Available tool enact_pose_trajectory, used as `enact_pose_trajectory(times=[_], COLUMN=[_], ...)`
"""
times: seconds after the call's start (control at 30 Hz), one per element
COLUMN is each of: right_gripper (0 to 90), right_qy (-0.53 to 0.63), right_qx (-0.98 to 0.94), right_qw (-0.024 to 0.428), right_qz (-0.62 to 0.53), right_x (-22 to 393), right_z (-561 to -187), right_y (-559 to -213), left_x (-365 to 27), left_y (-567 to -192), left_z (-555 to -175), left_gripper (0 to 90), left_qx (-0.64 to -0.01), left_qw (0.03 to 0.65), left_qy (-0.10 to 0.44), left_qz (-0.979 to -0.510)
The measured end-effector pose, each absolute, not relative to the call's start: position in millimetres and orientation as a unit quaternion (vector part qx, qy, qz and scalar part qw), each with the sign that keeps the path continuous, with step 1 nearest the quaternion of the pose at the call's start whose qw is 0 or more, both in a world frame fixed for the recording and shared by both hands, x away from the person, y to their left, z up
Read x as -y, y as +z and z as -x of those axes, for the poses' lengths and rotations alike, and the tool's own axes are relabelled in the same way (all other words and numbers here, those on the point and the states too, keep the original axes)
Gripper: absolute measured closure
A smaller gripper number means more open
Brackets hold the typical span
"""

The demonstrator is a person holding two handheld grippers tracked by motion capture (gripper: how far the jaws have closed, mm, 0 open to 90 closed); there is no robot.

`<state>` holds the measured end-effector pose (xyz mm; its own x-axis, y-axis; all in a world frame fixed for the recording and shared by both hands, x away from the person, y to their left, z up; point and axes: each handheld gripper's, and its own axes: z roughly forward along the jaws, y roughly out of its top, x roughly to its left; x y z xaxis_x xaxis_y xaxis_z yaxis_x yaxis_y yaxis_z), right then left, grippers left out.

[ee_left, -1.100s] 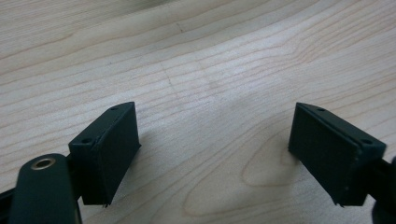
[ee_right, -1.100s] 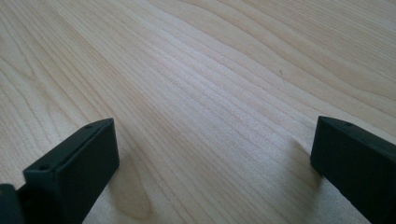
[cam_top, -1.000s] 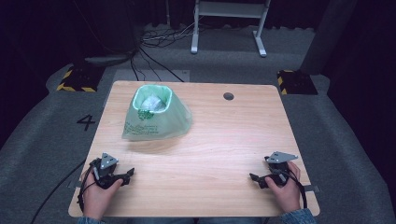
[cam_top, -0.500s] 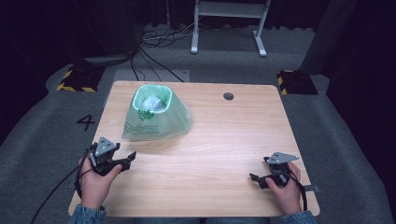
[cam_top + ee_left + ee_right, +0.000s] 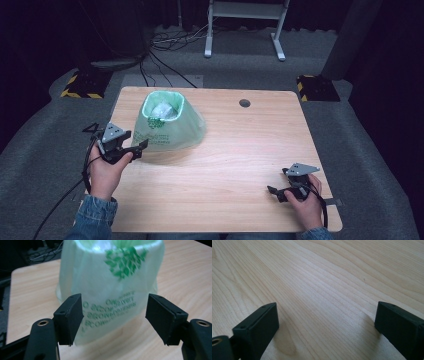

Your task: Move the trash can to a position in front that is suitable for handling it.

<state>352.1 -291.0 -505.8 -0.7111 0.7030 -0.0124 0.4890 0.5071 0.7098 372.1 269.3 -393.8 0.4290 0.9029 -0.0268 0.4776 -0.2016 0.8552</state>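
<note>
A pale green plastic bag with darker green print lines a small bin at the table's back left, and something white lies inside it. My left gripper hovers just left of the bag's base, lifted off the table and pointing at it. In the left gripper view the bag stands close beyond my left gripper. Its jaws are open with nothing between them, and they have just been closing a little. My right gripper rests open near the front right edge. The right gripper view shows bare wood between its pads.
The wooden table has a small round hole at the back centre. On the floor behind are a white stand, cables and two yellow-and-black striped blocks. The left gripper's cable trails off the table's left edge.
My left hand has risen from the front left of the table and moved toward the bag. The right hand has stayed where it was.
</note>
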Motion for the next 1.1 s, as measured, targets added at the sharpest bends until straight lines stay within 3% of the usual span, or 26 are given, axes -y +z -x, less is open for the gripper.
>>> enact_pose_trajectory(times=[0.33,0.63,0.77,0.97,1.03,1.1], right_gripper=[5.0,5.0,5.0,5.0,5.0,5.0], right_qy=[0.353,0.353,0.353,0.353,0.353,0.353], right_qx=[-0.855,-0.854,-0.854,-0.853,-0.853,-0.853], right_qw=[0.152,0.152,0.152,0.153,0.153,0.153], right_qz=[-0.349,-0.351,-0.351,-0.352,-0.353,-0.354], right_x=[291.0,290.9,290.8,290.7,290.6,290.5], right_z=[-352.0,-351.7,-351.6,-351.5,-351.3,-351.2], right_y=[-505.8,-505.8,-505.8,-505.8,-505.8,-505.8], left_x=[-264.7,-258.0,-254.4,-246.8,-241.6,-236.0], left_y=[-370.5,-380.1,-389.6,-394.6,-394.8,-393.0], left_z=[-416.0,-460.3,-469.3,-474.3,-472.6,-469.2], left_gripper=[34.6,28.5,28.7,38.0,32.4,32.5], left_qx=[-0.469,-0.482,-0.491,-0.497,-0.5,-0.499], left_qw=[0.429,0.428,0.429,0.44,0.44,0.432], left_qy=[0.278,0.291,0.282,0.258,0.251,0.25], left_qz=[-0.72,-0.707,-0.704,-0.702,-0.702,-0.708])
